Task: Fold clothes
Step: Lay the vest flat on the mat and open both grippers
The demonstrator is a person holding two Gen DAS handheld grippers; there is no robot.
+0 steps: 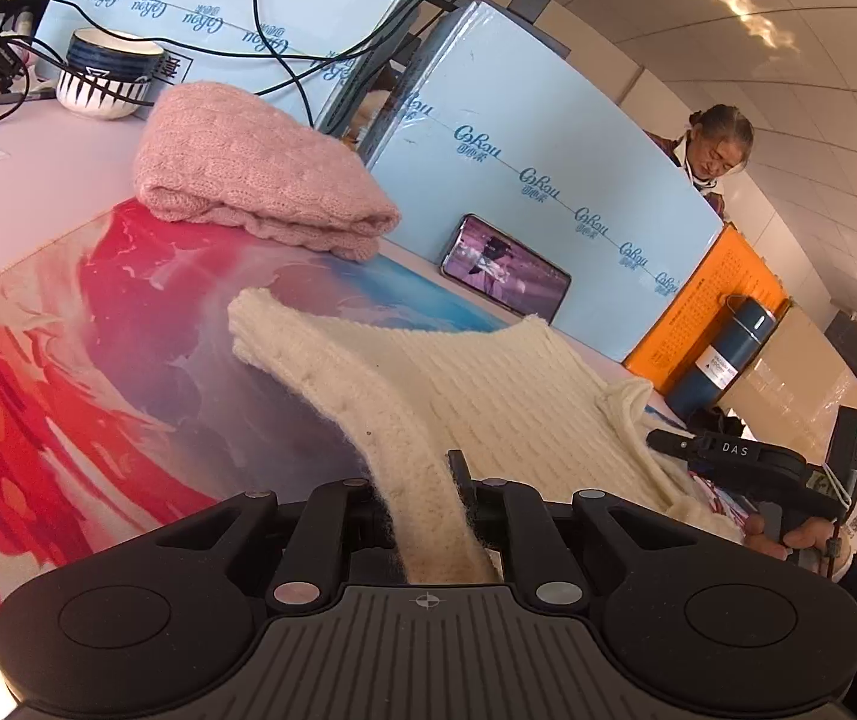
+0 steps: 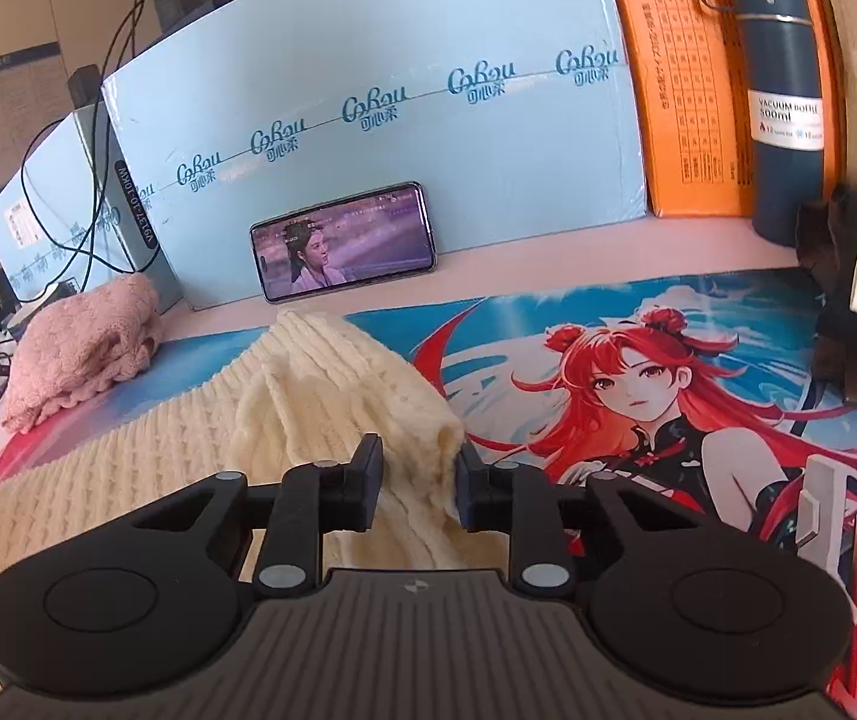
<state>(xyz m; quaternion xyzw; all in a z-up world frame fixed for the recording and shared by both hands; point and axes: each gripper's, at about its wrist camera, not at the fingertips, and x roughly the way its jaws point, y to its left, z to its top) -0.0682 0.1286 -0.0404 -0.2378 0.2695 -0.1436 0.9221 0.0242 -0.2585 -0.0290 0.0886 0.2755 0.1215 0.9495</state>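
Note:
A cream knit sweater [image 1: 476,384] lies on the printed desk mat [image 1: 98,360]. My left gripper [image 1: 422,492] is shut on one edge of the sweater, which runs between its fingers. My right gripper [image 2: 419,474] has its fingers on either side of a bunched fold of the same sweater [image 2: 332,396], and its jaws stand partly apart around the knit. The right gripper also shows at the sweater's right edge in the left wrist view [image 1: 728,468]. A folded pink knit garment [image 1: 248,174] sits at the back of the mat [image 2: 608,372], also seen in the right wrist view [image 2: 80,342].
Light-blue boxes [image 2: 368,120] stand along the back, with a phone [image 2: 344,243] leaning on one. A dark-blue vacuum bottle [image 2: 782,96] and an orange box [image 2: 686,90] are at the right. A bowl [image 1: 107,72] and cables are at the far left. A person [image 1: 716,144] sits behind.

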